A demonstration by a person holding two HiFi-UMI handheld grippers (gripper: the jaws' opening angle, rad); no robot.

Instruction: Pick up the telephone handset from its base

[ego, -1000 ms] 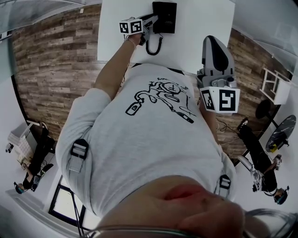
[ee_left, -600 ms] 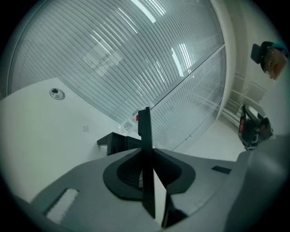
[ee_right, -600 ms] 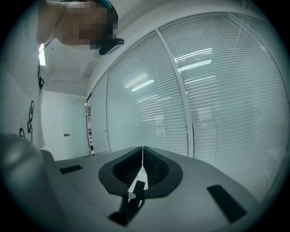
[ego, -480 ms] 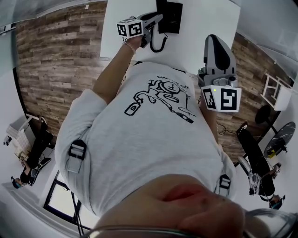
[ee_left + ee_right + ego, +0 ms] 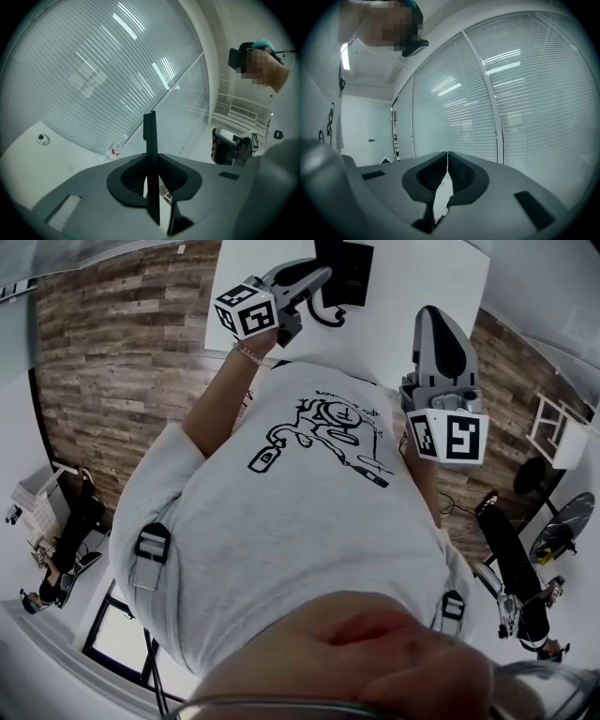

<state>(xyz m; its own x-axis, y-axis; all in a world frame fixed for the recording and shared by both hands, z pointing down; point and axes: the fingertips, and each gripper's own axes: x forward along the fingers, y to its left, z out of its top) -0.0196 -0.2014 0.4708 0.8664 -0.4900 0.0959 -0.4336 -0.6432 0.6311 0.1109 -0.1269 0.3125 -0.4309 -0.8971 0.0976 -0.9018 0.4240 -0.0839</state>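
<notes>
Over the last second the left gripper (image 5: 314,279) has risen off the table (image 5: 422,282) toward us. In the head view its marker cube (image 5: 246,310) now looks larger and sits further left than before, and its tip has drawn away from the base (image 5: 349,268), where it was pressed in close. Its fingers (image 5: 129,180) have not shifted their spread. In the left gripper view they stay clamped on a thin black slab that stands upright between them, which we take to be the handset (image 5: 150,140) seen edge-on. Behind it that view shows only blinds (image 5: 117,70) and ceiling, with no table and no base, which fits a lift well clear of the cradle. From the head view we cannot make out the handset itself under the gripper. The cord (image 5: 323,313) does trail in a loop from beneath it back toward the base, which stays put on the table. The right gripper (image 5: 436,320) has not moved. It hangs near our chest, well apart from the phone, with its fingers closed on each other and nothing between them. We judge the pick-up essentially done: the handset is off its base and in the air. What remains is to keep the grip steady while the cord pays out without dragging the base.
</notes>
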